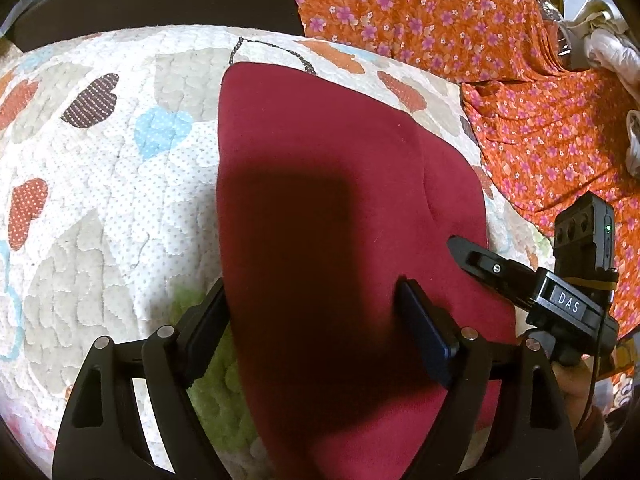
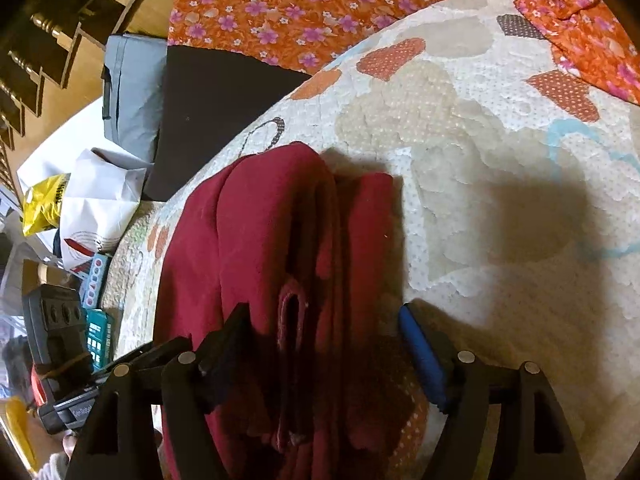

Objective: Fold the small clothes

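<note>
Folded maroon garment point(image 1: 320, 208) amid bare quilt point(image 1: 100, 184)

We look down along our left gripper point(image 1: 316, 316), whose jaws stand wide apart over a dark red garment point(image 1: 320, 208) lying folded on a quilt point(image 1: 100, 184) patterned with hearts. The left finger sits at the garment's edge; the right finger rests over the cloth, perhaps touching it. Our right gripper point(image 1: 476, 256) reaches in from the right edge. An orange flowered fabric point(image 1: 460, 20) lies beyond the quilt.
</note>
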